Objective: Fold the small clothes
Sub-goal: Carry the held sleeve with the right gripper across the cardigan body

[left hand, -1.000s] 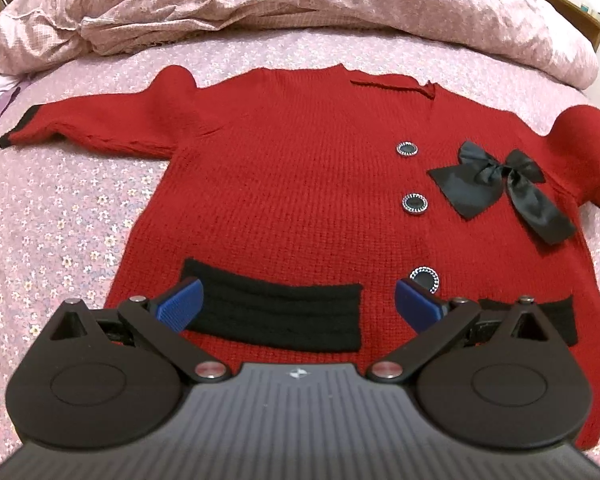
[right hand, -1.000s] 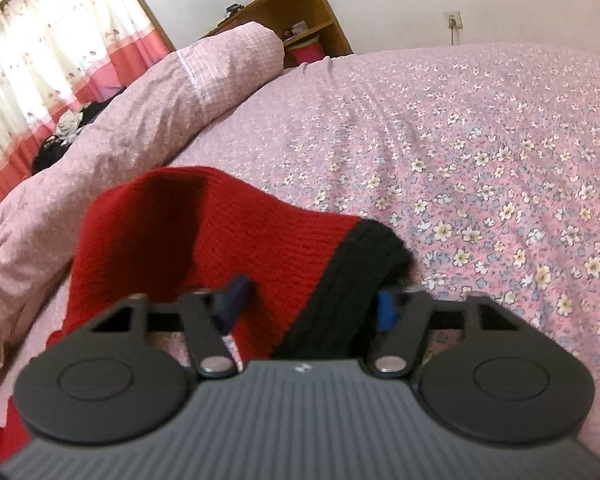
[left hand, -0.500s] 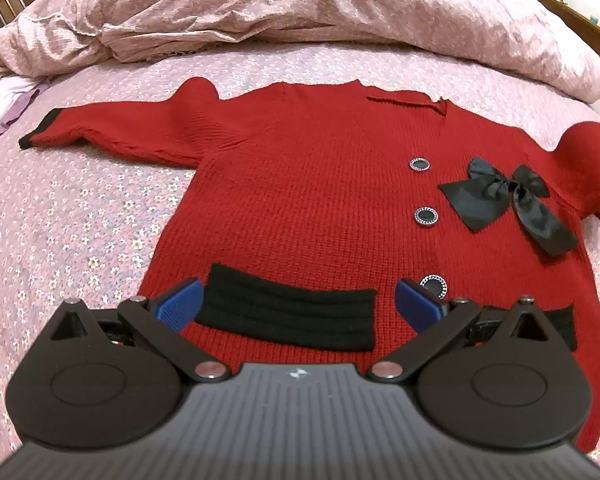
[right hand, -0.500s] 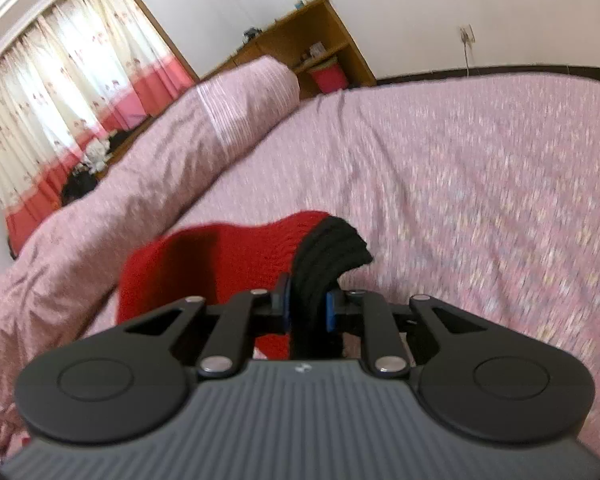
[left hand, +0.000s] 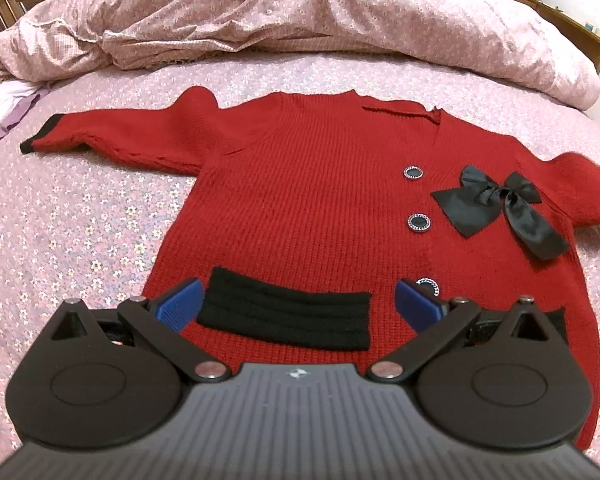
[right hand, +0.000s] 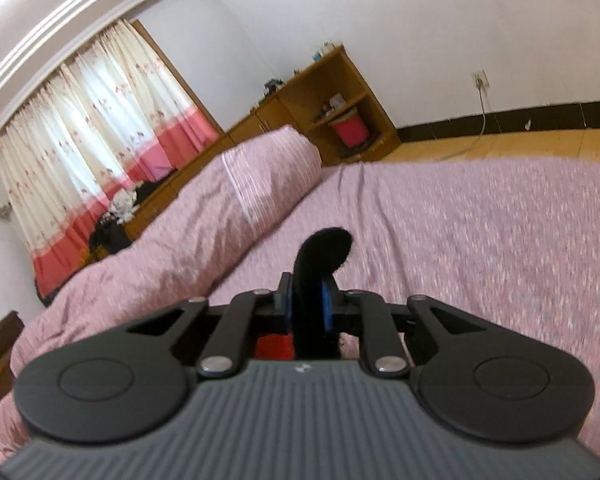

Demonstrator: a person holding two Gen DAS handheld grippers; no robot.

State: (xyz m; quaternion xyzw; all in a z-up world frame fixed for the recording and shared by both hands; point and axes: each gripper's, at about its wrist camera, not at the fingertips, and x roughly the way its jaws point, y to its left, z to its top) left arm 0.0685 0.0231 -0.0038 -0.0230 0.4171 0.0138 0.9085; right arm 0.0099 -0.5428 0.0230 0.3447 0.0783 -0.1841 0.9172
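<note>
One red cardigan [left hand: 308, 208], three buttons [left hand: 419, 222], one bow [left hand: 500, 210]; left gripper [left hand: 298, 306] wide apart, empty; right gripper [right hand: 306, 306] pinches one black cuff [right hand: 320, 256]

Left wrist low over cardigan [left hand: 312, 200], right wrist skimming bed [right hand: 480, 232] toward curtains [right hand: 100, 136]

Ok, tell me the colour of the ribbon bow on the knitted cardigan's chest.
Black, a satin ribbon bow on the red knitted cardigan; clearest in the left wrist view.

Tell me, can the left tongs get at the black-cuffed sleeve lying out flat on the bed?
Probably yes. The left tongs are open and hold nothing, and the flat red knitted sleeve with the black cuff lies uncovered on the floral bedsheet, off to their left.
</note>
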